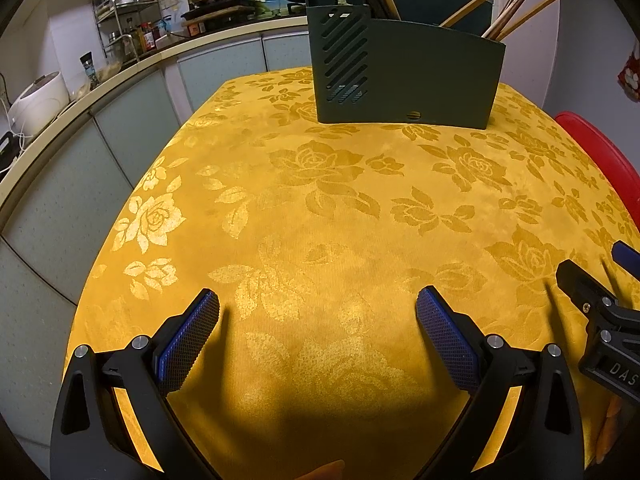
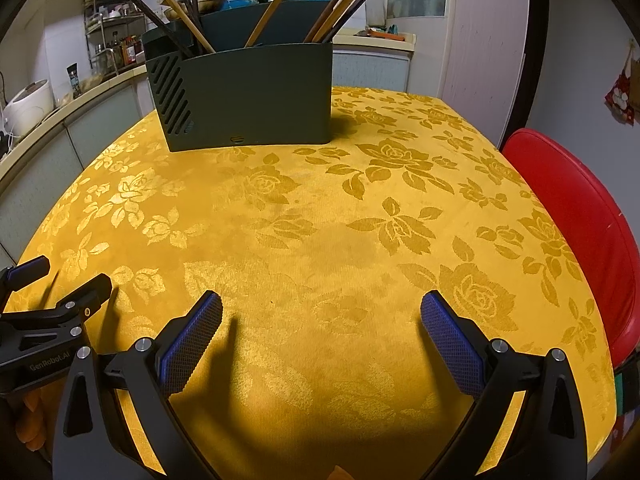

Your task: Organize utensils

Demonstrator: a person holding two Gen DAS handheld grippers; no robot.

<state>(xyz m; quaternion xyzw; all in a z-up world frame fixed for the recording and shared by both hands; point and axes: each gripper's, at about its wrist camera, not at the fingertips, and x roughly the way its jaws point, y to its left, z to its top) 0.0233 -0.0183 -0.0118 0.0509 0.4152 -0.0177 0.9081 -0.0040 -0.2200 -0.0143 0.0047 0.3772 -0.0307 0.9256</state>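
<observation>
Chopsticks (image 2: 340, 8) all sitting in holder (image 2: 248, 96); tablecloth (image 2: 320, 240) lying bare; left gripper (image 1: 318, 308), right gripper (image 2: 320, 308) both hanging agape, empty; task looking finished.

Table (image 2: 320, 240), yellow rose-patterned cloth; dark green utensil holder (image 2: 248, 92) standing at far side.

Dark green holder (image 2: 256, 96) upright on table, chopsticks (image 2: 340, 4) leaning inside.

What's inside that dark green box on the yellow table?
Chopsticks, wooden and dark, lean out of the top of the green box. Its solid walls hide their lower ends and anything else lying at the bottom.
</observation>
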